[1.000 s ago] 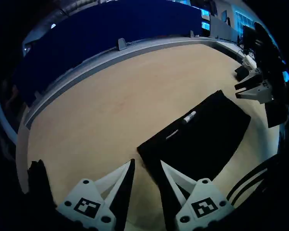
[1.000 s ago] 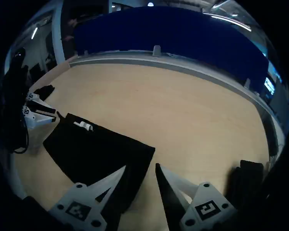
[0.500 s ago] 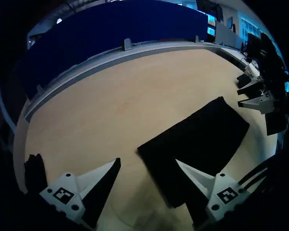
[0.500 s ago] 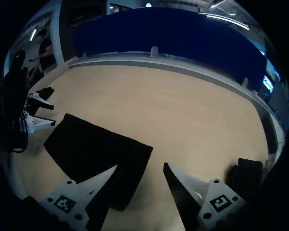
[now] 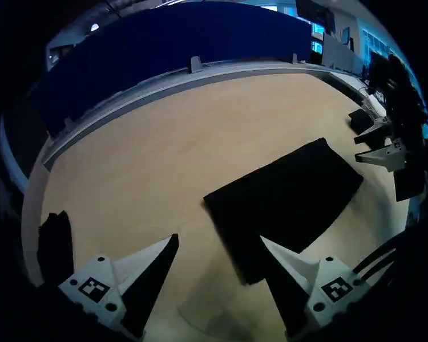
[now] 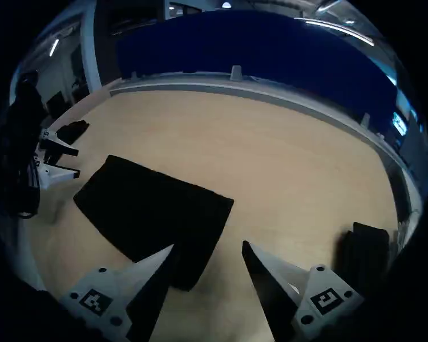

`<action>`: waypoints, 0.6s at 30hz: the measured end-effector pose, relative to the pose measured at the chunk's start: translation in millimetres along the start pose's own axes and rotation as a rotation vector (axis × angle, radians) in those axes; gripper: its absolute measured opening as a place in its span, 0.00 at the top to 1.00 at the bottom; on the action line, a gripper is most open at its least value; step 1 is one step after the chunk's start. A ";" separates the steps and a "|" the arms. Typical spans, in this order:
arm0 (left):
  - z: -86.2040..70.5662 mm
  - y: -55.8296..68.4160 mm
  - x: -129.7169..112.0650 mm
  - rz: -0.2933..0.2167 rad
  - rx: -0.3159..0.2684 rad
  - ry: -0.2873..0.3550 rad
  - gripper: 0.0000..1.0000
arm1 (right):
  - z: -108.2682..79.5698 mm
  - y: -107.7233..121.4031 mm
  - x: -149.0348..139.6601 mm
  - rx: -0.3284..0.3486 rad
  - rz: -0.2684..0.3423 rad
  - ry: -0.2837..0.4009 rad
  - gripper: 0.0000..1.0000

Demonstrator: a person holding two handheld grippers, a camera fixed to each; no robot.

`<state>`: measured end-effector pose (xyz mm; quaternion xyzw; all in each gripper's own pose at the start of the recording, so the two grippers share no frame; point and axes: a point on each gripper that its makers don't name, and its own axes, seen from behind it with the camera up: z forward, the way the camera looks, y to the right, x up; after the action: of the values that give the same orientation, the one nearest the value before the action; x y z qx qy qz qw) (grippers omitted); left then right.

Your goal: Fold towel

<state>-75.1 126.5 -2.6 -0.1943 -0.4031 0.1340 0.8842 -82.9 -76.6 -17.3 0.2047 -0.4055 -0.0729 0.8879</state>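
A black towel (image 5: 282,205) lies flat and folded into a rectangle on the light wooden table (image 5: 174,148). In the left gripper view my left gripper (image 5: 218,246) hovers open just short of the towel's near corner, nothing between its fingers. The right gripper (image 5: 379,143) appears far right in that view, at the towel's other end, also open. In the right gripper view the towel (image 6: 154,211) sits ahead and left of my right gripper (image 6: 208,253), which is open and empty. The left gripper (image 6: 57,157) shows at the far left, held by a dark-sleeved arm.
A grey raised rail (image 5: 174,82) and a dark blue partition (image 5: 174,40) run along the table's far edge. A small black object (image 5: 54,239) lies at the table's left end, and another black object (image 6: 365,251) lies at the right end.
Both grippers went from nearly shut to open and let go of the towel. The white tag seen on the towel a second ago is now hidden. Both grippers have pulled back slightly.
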 end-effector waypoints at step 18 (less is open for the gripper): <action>-48.2 12.8 -52.4 -0.116 0.057 -0.020 0.05 | -23.3 -14.9 -33.1 0.051 -0.076 -0.043 0.18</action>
<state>-72.8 105.9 -71.9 -0.1441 -0.4184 0.0960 0.8916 -86.7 -73.2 -60.0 0.2410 -0.4181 -0.1006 0.8701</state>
